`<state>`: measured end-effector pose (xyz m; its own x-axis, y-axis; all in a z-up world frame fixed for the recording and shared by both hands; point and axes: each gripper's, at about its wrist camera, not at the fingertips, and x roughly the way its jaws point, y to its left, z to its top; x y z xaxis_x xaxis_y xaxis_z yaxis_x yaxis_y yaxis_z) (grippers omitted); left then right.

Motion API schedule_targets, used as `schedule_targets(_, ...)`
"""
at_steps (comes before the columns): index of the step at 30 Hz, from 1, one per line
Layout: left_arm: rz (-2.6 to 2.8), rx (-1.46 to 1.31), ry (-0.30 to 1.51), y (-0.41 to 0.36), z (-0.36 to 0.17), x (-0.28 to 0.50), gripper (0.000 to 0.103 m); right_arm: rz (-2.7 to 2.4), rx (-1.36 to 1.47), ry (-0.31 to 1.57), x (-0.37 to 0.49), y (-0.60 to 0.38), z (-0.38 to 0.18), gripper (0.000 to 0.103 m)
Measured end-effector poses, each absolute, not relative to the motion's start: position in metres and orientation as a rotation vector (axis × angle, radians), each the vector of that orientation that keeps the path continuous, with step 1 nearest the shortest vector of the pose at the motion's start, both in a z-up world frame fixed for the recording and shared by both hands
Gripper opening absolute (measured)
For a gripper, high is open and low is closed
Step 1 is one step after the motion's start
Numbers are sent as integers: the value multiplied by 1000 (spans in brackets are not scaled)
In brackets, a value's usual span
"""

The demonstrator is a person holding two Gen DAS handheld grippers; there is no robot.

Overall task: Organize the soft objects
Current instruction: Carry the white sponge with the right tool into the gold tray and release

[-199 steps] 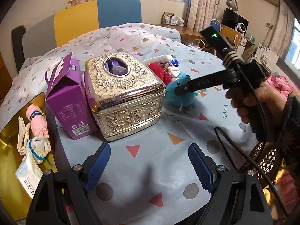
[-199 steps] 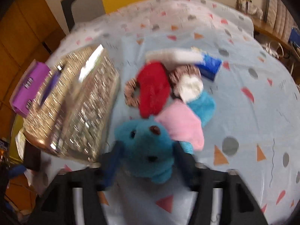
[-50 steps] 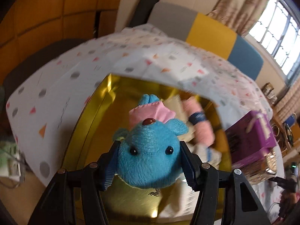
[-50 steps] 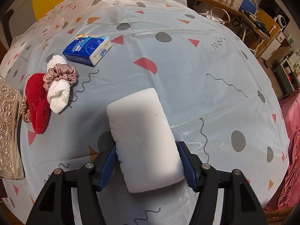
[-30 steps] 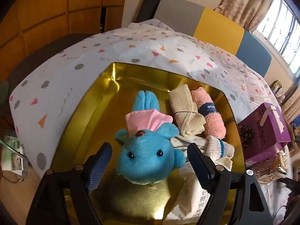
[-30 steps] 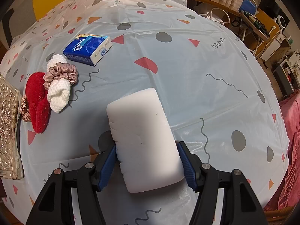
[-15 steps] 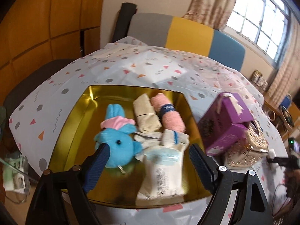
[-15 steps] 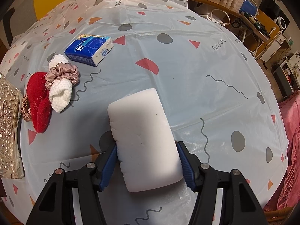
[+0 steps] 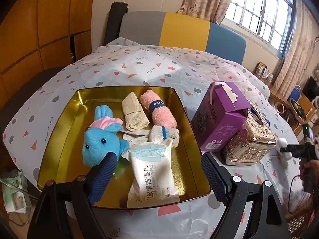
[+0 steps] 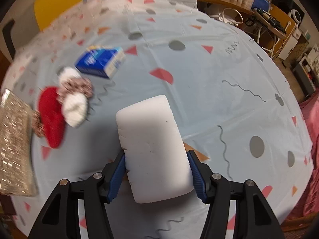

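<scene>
A gold tray (image 9: pixel 59 139) at the table's near left holds a blue plush toy (image 9: pixel 99 139), a beige roll (image 9: pixel 133 115), a pink rolled towel (image 9: pixel 161 113), a white sock (image 9: pixel 165 135) and a pack of wet wipes (image 9: pixel 153 173). My left gripper (image 9: pixel 157 173) is open and empty above the tray's near edge. My right gripper (image 10: pixel 155 173) is shut on a white sponge block (image 10: pixel 151 145), held above the tablecloth. A red soft item (image 10: pixel 49 115), a white knit item (image 10: pixel 74 105), a scrunchie (image 10: pixel 79 87) and a blue tissue pack (image 10: pixel 99 61) lie at the left.
A purple carton (image 9: pixel 219 115) and an ornate gold tissue box (image 9: pixel 253 139) stand right of the tray; the box also shows in the right wrist view (image 10: pixel 12 139). A chair (image 9: pixel 179 31) stands behind the table. The right gripper with the sponge shows at far right (image 9: pixel 289 151).
My left gripper let go of the blue plush in the tray, opened and pulled back and up. My right gripper lifted with the sponge; its view is now blurred by motion.
</scene>
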<state>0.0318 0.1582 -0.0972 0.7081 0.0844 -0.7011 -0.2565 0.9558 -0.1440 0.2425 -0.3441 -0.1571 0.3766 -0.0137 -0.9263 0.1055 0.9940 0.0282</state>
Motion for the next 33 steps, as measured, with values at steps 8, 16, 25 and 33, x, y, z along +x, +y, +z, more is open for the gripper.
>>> schedule_targets(8,175,-238,765,157,-100,30,87,10,106,1084,244,-304,-116,60)
schedule_targets(16,174,-262,766,165,-103,27,87,209,35,921,243,-209,-40,60)
schedule_targets(25,200,-299,761,180,-108,20,87,561,-90,786,206,-56,23,60)
schedule_targets(33,290,-352,739,212,-111,5,87,790,-201,842,173,65,-5,61)
